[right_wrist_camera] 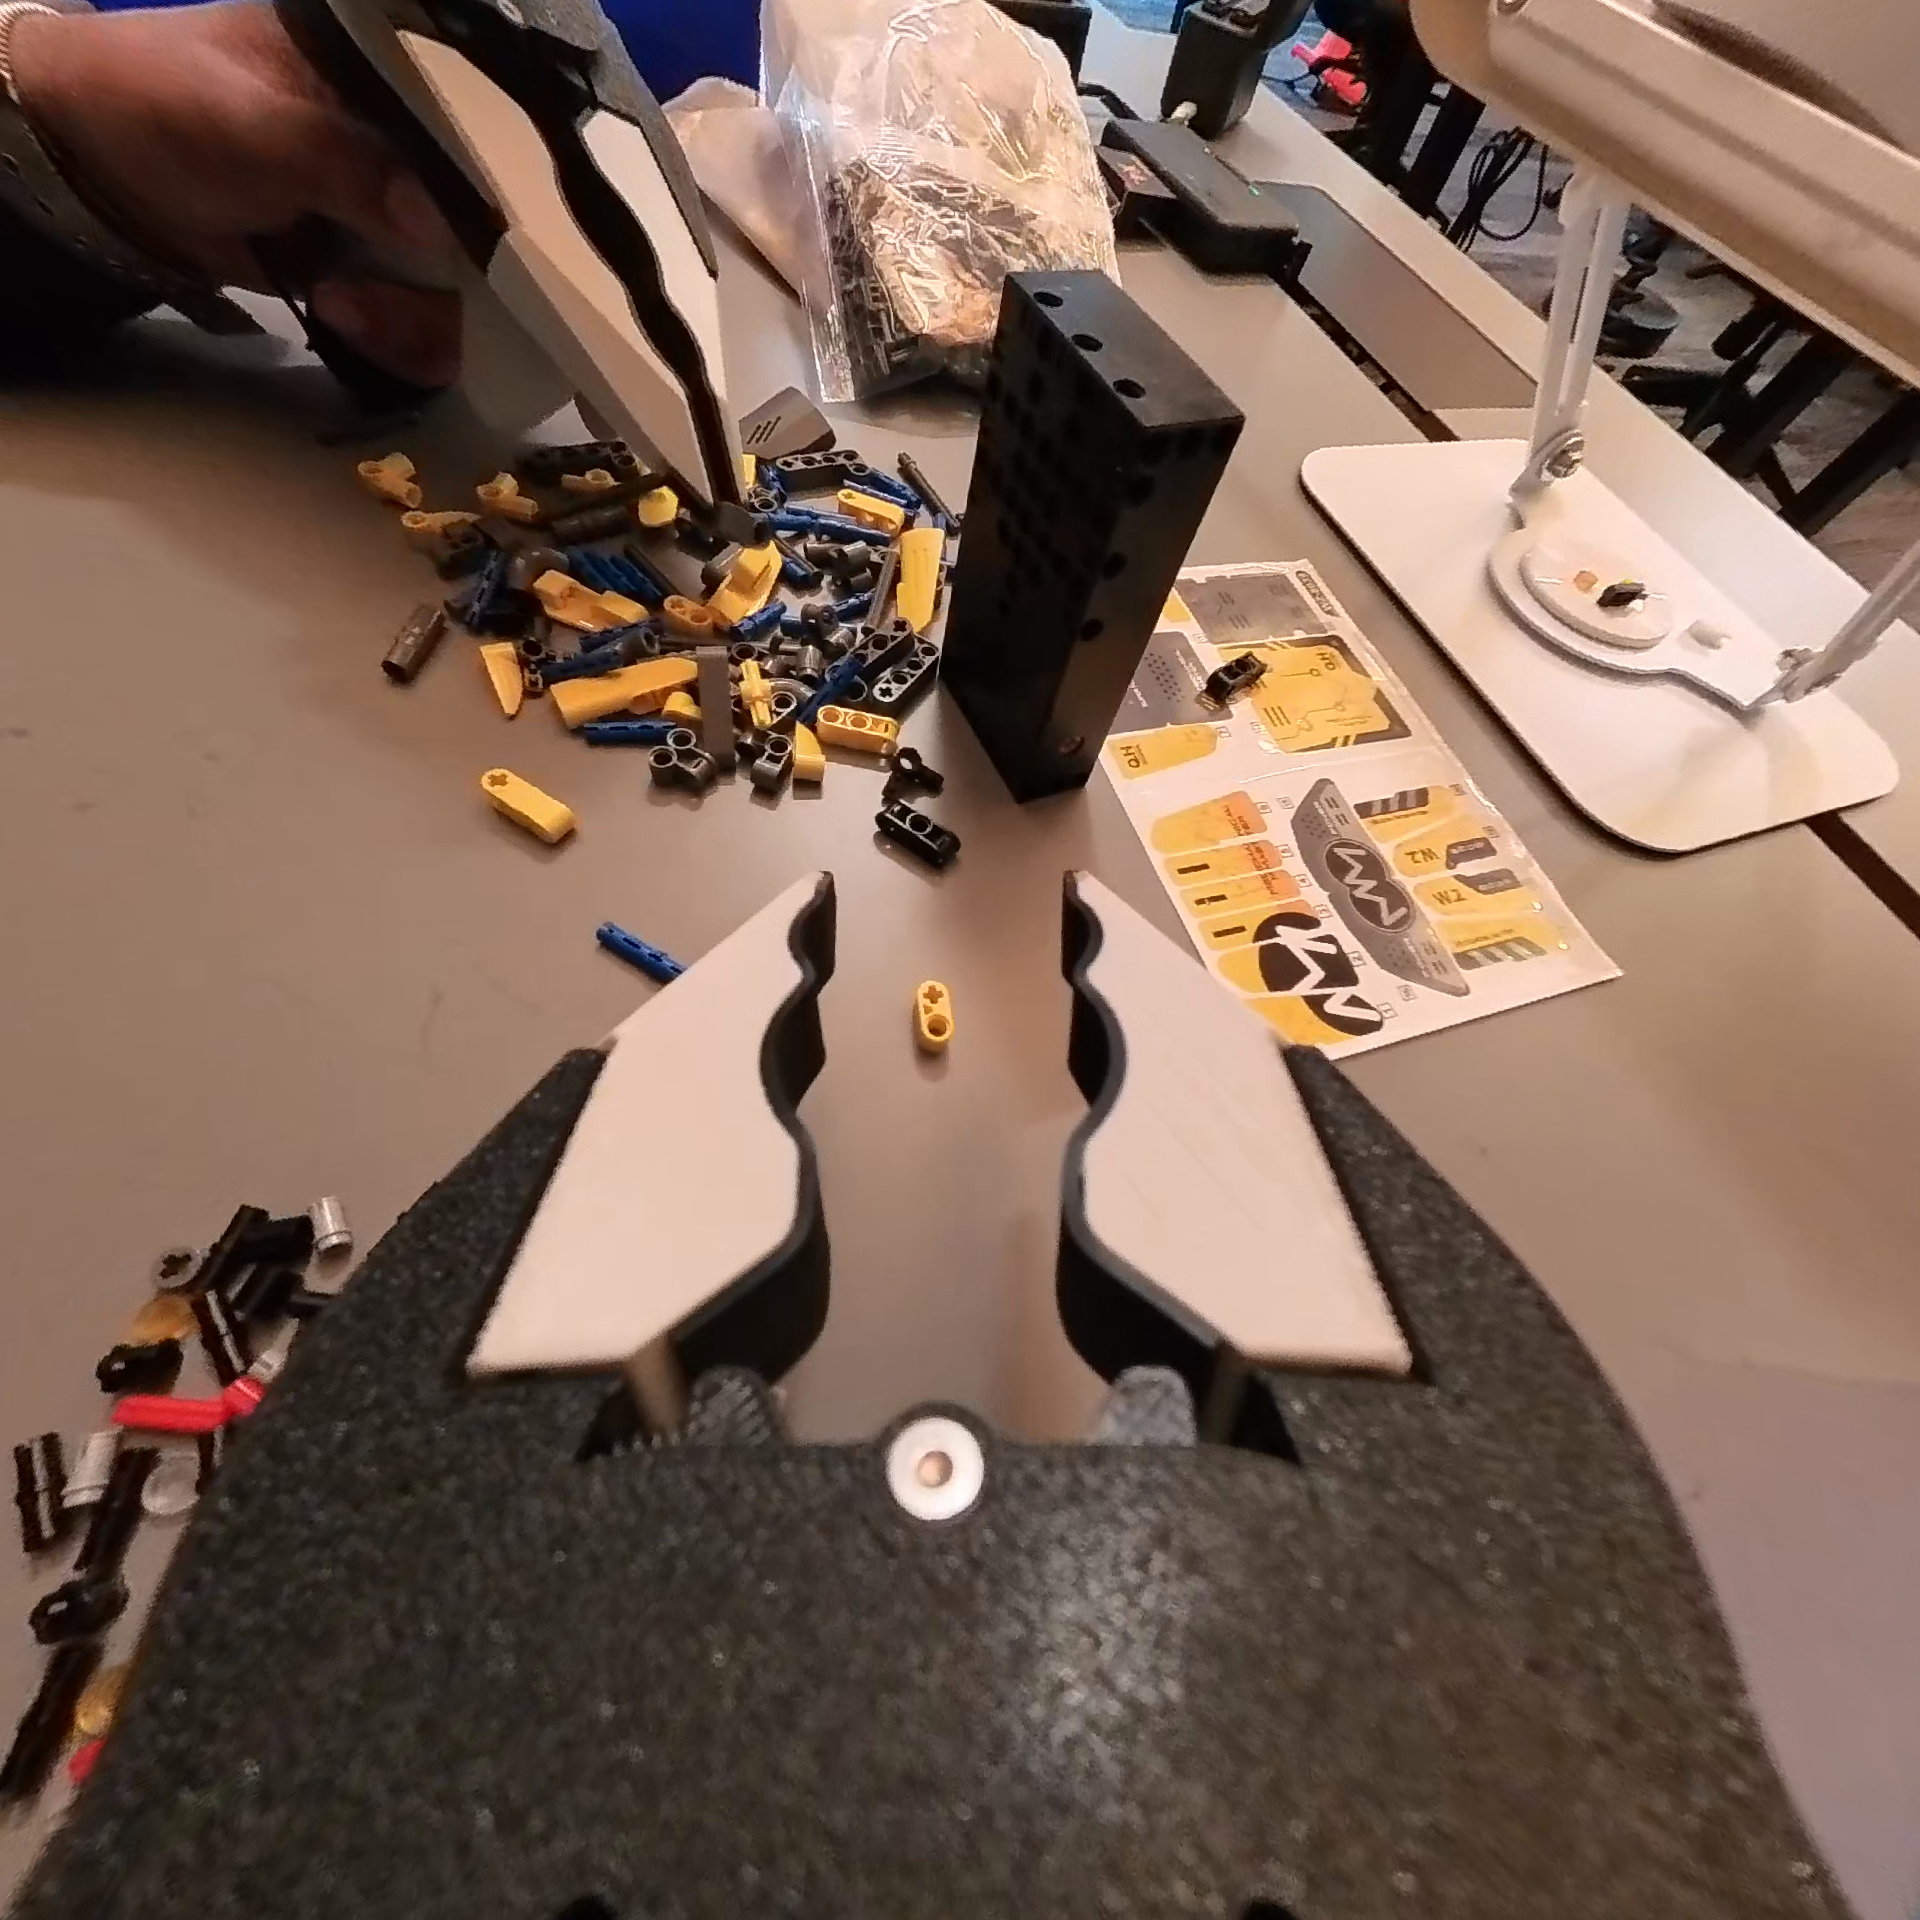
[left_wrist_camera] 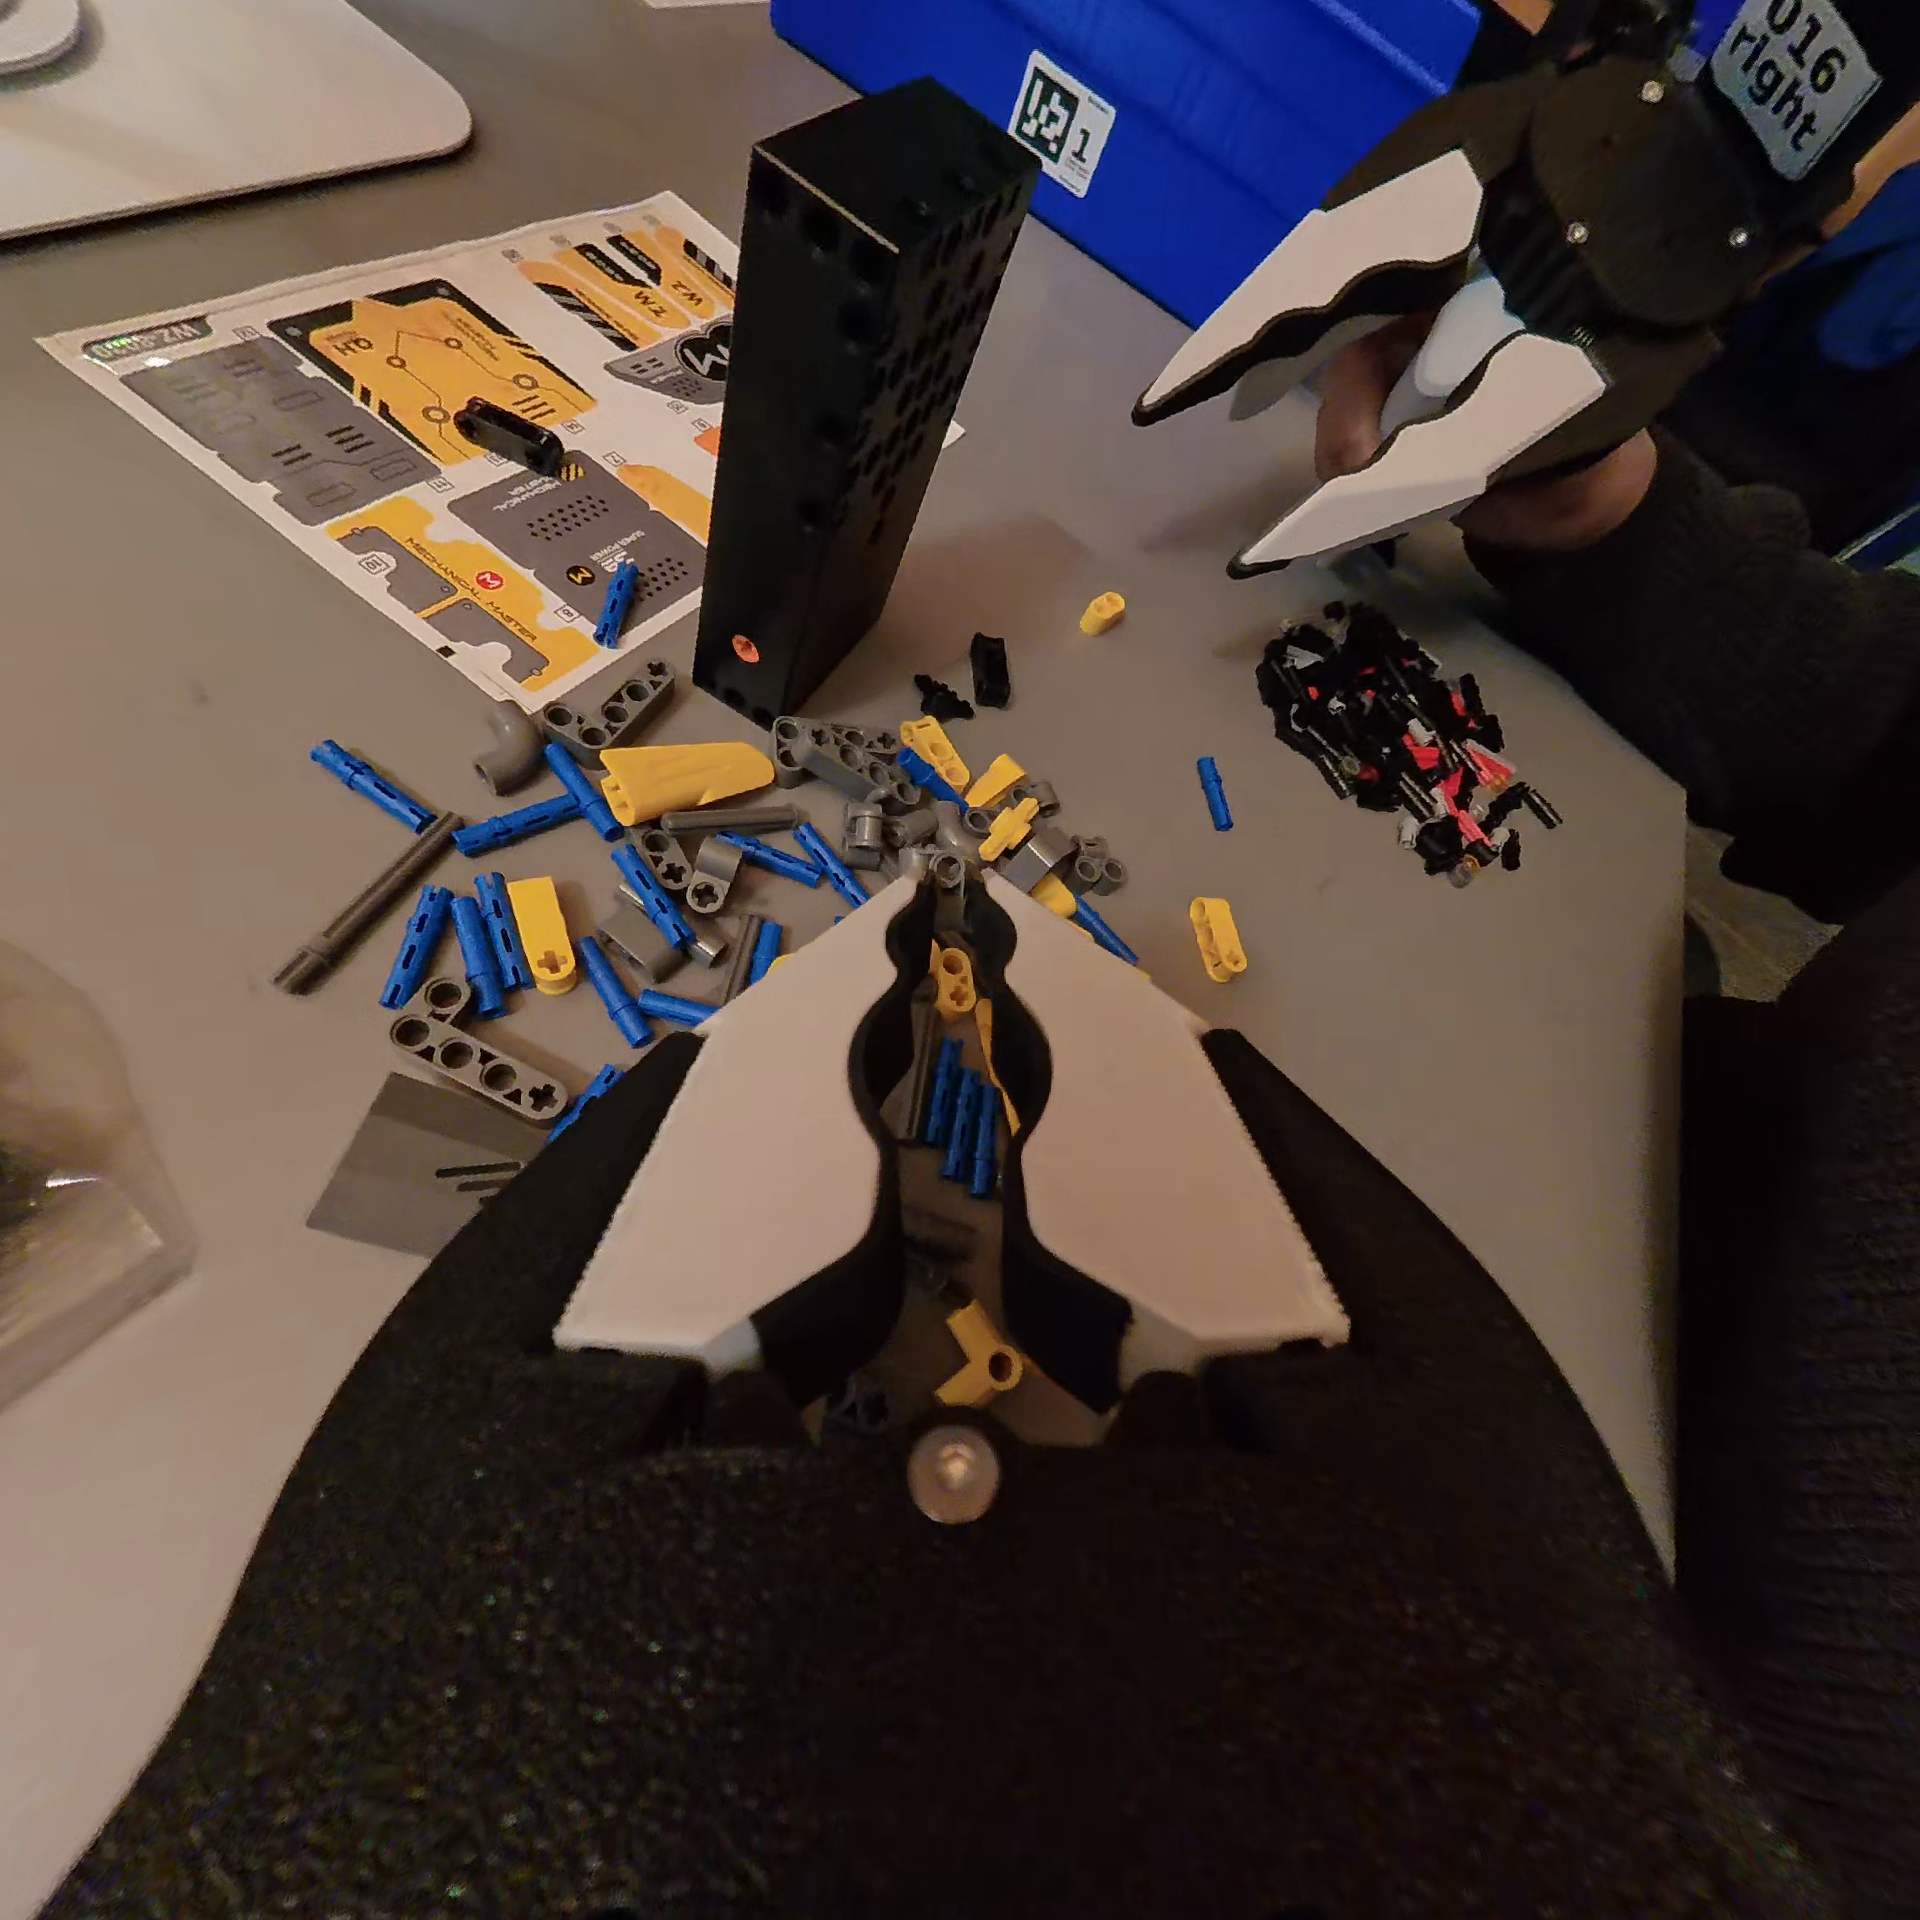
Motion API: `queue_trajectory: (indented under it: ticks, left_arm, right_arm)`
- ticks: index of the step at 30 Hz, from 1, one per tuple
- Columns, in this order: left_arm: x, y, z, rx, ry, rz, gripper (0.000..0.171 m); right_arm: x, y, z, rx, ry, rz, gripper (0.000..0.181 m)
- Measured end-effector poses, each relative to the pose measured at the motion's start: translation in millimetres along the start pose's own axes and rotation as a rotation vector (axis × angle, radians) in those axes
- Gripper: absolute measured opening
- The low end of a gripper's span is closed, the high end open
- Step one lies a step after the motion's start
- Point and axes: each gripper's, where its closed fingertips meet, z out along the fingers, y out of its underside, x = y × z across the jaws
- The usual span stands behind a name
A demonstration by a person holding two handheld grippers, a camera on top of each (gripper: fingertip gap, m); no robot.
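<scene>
**Left gripper down in the parts pile, right gripper spread above the table**

Left wrist view: the left gripper (left_wrist_camera: 951,883) has its tips nearly together in the pile of blue, yellow and grey parts (left_wrist_camera: 727,831); whether it grasps anything I cannot tell. A black block (left_wrist_camera: 852,416) stands beyond.

Right wrist view: the right gripper (right_wrist_camera: 945,904) is released, holding nothing, above a small yellow piece (right_wrist_camera: 933,1018) on the grey table (right_wrist_camera: 312,935). A sticker sheet (right_wrist_camera: 1351,831) lies right.

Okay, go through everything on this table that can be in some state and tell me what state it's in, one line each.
Left gripper: nearly shut, tips down in the parts pile, pinching a small grey piece.
Right gripper: open, empty, above a lone yellow connector.
Black block: upright on the table.
Sticker sheet: flat, a black piece on it.
Plastic bag: crumpled, parts inside.
</scene>
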Motion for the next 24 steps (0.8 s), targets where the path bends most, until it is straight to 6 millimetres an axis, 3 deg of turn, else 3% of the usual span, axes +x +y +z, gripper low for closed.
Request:
queue_trajectory:
  ticks: [9,12,16,20,24]
  left_arm:
    - [-1.7,2.0,1.4,-0.015,-0.006,-0.009,0.005]
    - [-2.3,3.0,1.9,-0.023,-0.011,-0.009,0.005]
    - [-2.6,4.7,2.9,-0.035,-0.02,-0.002,0.005]
    - [-2.6,6.3,4.2,-0.047,-0.021,0.0,0.005]
    - [-2.6,6.6,4.4,-0.049,-0.022,0.002,0.005]
  right_arm:
    - [-3.3,-4.1,-0.6,0.013,-0.004,-0.011,0.043]
    - [-6.3,-20.5,-7.3,0.131,-0.073,0.104,0.043]
    - [7.2,-31.9,-21.6,0.255,-0.135,0.291,0.043]
    - [18.4,-33.7,-29.4,0.304,-0.121,0.332,0.042]
    - [15.9,-30.8,-25.3,0.279,-0.113,0.311,0.043]
